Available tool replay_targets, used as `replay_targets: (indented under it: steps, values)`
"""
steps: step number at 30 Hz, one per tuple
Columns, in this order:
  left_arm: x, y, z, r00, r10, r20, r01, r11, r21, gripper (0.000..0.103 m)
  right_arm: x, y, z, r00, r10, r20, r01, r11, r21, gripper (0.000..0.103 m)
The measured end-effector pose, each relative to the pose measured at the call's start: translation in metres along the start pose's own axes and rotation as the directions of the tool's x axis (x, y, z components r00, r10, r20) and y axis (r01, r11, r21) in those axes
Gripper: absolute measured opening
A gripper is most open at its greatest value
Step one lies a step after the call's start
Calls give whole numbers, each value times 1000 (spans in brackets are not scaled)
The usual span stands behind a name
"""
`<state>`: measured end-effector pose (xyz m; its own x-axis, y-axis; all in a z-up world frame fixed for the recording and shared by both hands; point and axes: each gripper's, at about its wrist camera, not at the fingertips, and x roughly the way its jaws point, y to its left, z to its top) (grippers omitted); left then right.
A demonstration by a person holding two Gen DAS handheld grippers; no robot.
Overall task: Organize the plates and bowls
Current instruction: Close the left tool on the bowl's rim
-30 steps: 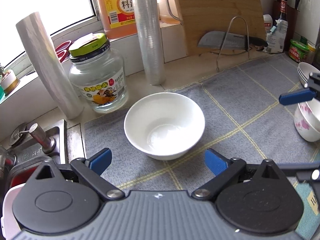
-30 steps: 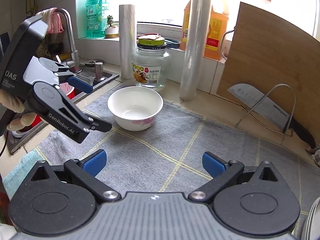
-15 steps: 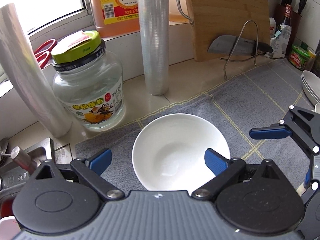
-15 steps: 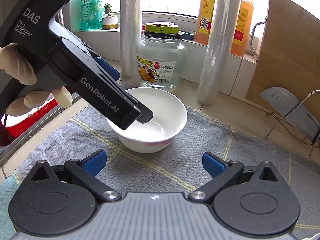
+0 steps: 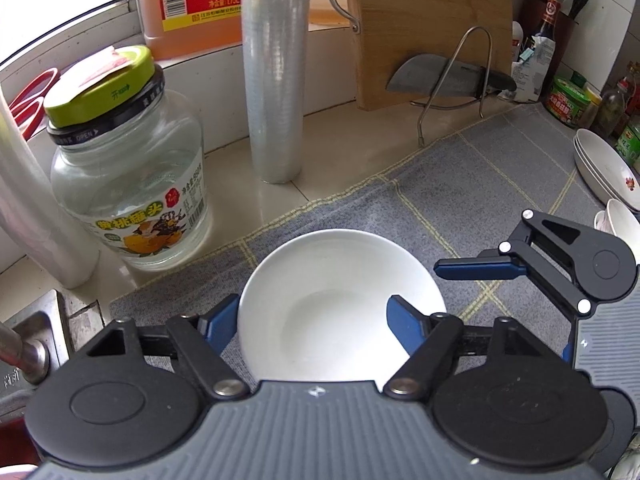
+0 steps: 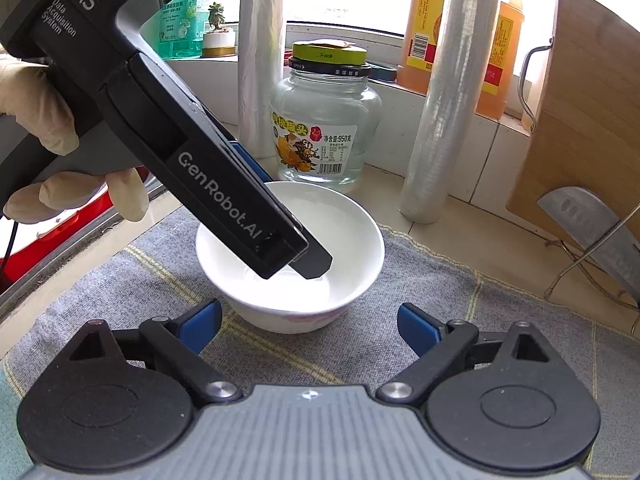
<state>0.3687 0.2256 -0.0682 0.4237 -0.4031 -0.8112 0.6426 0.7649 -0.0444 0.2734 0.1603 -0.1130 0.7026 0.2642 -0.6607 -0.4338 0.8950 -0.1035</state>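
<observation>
A white bowl (image 5: 340, 300) with a pink flower pattern low on its side (image 6: 296, 276) sits on the grey checked mat. My left gripper (image 5: 310, 320) is open with one finger inside the bowl and one outside its left rim; in the right wrist view its finger (image 6: 312, 260) dips into the bowl. My right gripper (image 6: 310, 320) is open and empty, just in front of the bowl; it shows in the left wrist view (image 5: 480, 270) to the bowl's right. Stacked white plates (image 5: 604, 168) and another bowl (image 5: 624, 220) stand at the far right.
A glass jar with a green lid (image 5: 128, 184), two plastic-wrap rolls (image 5: 276, 72), an orange bottle (image 5: 188, 0), and a cutting board (image 5: 432, 28) with a cleaver (image 5: 432, 78) on a wire rack line the back. The sink (image 5: 24, 344) is at left. Condiment bottles (image 5: 568, 96) stand far right.
My left gripper moved forward and down until its fingers straddle the bowl's left rim. My right gripper came closer to the bowl from the front.
</observation>
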Motion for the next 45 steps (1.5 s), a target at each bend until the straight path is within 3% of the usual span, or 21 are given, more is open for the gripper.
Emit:
replay_targets:
  steps: [8, 33, 45]
  values:
    - [3, 2, 1, 1000, -11, -11, 11, 1000, 4, 76, 5, 4, 5, 1000, 19, 9, -19, 999, -41, 85]
    - [4, -3, 4, 999, -11, -34, 12, 999, 37, 71, 3, 5, 6, 1000, 22, -6, -22, 999, -39, 85]
    - [-15, -30, 1, 1000, -27, -15, 28, 998, 57, 70, -27, -1, 2, 999, 35, -25, -35, 999, -27, 85]
